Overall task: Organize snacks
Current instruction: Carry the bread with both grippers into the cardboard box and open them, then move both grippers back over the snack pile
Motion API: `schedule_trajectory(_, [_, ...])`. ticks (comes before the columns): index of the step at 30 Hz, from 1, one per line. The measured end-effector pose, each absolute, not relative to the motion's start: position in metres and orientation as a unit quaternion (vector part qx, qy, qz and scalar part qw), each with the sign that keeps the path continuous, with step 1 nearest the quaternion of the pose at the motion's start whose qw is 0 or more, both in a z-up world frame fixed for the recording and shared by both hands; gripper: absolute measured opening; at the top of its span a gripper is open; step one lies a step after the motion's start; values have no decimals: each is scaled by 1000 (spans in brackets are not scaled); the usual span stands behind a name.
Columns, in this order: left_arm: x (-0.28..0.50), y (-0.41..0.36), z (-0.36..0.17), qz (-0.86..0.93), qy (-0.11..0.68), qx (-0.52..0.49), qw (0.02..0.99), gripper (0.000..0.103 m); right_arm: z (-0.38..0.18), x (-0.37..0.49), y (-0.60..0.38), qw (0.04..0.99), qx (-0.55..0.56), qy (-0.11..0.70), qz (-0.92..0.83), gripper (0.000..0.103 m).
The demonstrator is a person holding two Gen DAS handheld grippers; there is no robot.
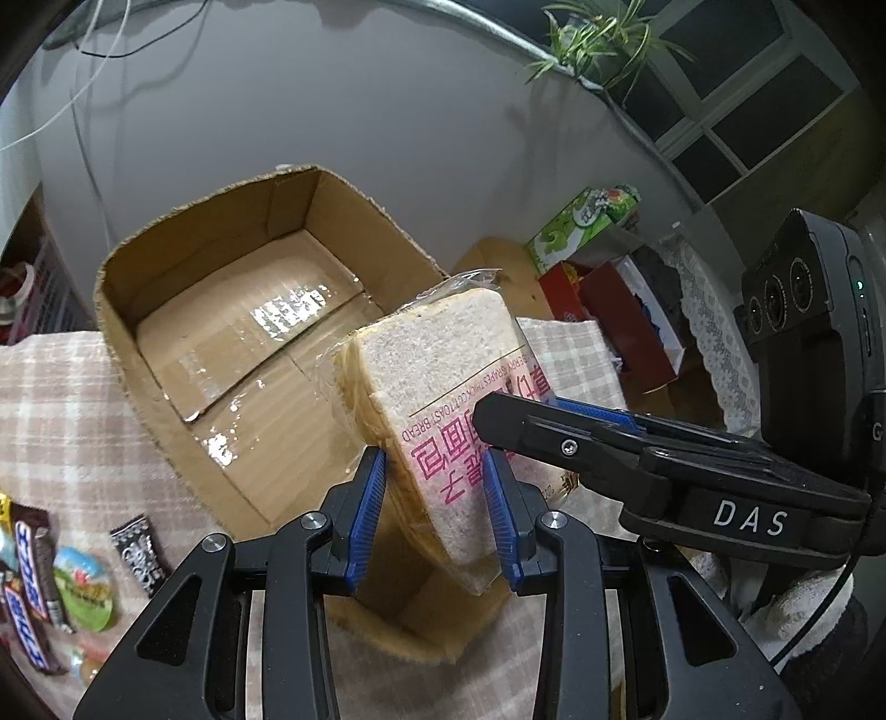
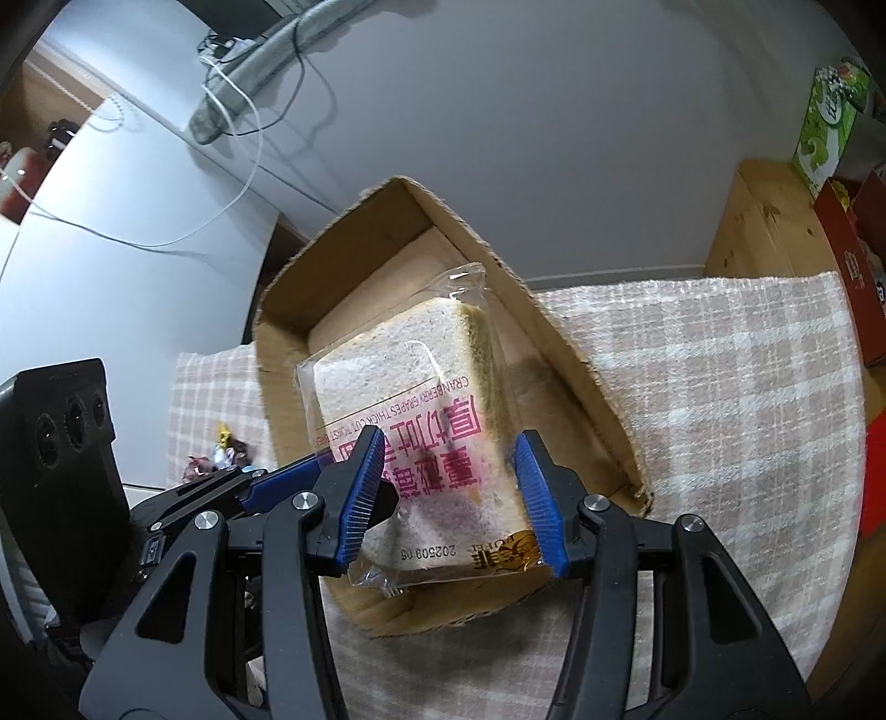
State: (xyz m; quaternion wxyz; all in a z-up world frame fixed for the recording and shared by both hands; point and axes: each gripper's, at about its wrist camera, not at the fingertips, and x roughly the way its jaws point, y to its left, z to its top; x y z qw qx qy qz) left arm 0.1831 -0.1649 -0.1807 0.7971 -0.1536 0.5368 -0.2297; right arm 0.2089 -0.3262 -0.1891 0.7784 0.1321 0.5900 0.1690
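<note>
You've got the toast pack (image 1: 443, 399) pinched in both the left gripper (image 1: 434, 515) and right gripper (image 2: 451, 498), jaws narrow on its edges. It hangs over the open cardboard box (image 1: 166, 432), probably for a level drop inside.

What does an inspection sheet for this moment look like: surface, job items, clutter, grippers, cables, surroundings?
Surface: table under a checked cloth.
Job's things: open cardboard box, nothing seen inside; bagged bread held over it; candy bars and small snack packets on the cloth.
Clutter: green carton and red box beside the table.
Grippers: left hand-held gripper shut on the bread; right hand-held gripper straddles the bread, contact unclear.
Cables: white and black cables on the wall.
Surroundings: grey wall, potted plant, window.
</note>
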Motion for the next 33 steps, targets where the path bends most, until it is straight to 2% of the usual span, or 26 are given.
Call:
schedule_trajectory(15, [184,-171,-189,-217,549,-123,798,33,-183,204,-328,792,105,584,146,53])
schedule_trajectory(24, [173,-161,-176,-209,540,-122,806,33,-165,191,-314,803,84,570,152,53])
schedule_trajectory(28, [164,-152,-166,-206,531,-115,814,37,-154,180,-304,810,69,561,157,53])
schedule_trajectory(30, [159,-145,-161,-206,525,-114,818,37,-147,173,-297,814,62,554,163,57])
schedule_trajectory(31, [154,-139,-157,-203,521,-113,821,37,-144,170,-295,816,60,551,166,62])
schedule_trajectory(33, [148,-128,-153,-197,517,-116,825,37,-138,162,-286,820,50,543,174,64])
